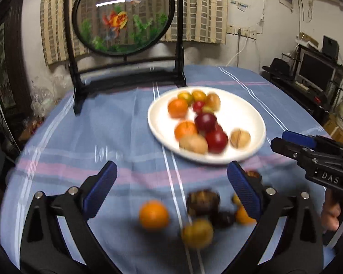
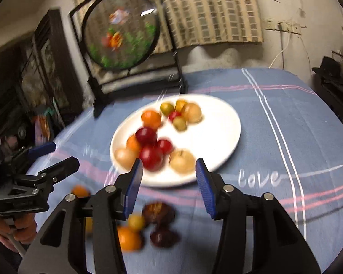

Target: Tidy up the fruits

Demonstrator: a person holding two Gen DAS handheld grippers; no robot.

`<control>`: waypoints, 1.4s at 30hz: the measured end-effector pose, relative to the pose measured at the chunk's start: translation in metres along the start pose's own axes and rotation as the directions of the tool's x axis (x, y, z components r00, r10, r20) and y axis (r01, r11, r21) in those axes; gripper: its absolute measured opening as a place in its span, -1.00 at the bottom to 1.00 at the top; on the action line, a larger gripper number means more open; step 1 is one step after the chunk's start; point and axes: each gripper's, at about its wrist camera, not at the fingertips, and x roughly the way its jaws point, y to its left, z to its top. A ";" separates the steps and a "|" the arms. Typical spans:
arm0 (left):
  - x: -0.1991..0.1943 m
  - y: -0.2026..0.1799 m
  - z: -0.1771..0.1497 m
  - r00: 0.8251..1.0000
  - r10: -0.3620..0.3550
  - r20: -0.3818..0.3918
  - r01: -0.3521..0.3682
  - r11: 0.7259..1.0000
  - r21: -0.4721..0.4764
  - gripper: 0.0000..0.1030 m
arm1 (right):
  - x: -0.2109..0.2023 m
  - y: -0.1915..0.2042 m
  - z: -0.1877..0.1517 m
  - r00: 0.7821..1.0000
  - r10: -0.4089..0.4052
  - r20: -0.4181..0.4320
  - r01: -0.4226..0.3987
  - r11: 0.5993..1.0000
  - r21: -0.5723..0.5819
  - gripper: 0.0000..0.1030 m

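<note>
Hovering left tool (image 1: 171, 182) and right tool (image 2: 169, 182), both agape, empty

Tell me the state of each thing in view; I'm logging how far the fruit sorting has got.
Left gripper: fingers wide open, nothing between them.
Right gripper: fingers partly open, holding nothing.
White plate: flat on the table, loaded with many fruits.
Loose fruits: still on the blue tablecloth, in front of the plate, ungripped.
Goldfish screen: upright in its stand behind the plate.
</note>
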 end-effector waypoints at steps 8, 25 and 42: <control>-0.012 0.004 -0.037 0.999 -0.033 -0.036 0.032 0.999 -0.025 0.92 | -0.002 0.006 -0.035 0.992 -0.050 -0.115 0.046 0.998 -0.036 -0.08; -0.006 -0.006 -0.043 0.993 -0.033 -0.113 0.035 0.999 0.013 0.92 | 0.019 0.017 -0.053 0.977 -0.070 -0.202 0.041 0.989 -0.145 -0.29; -0.004 -0.019 -0.048 0.993 -0.008 -0.114 0.018 0.996 0.087 0.92 | 0.029 0.020 -0.055 0.973 -0.082 -0.217 0.051 0.988 -0.147 -0.38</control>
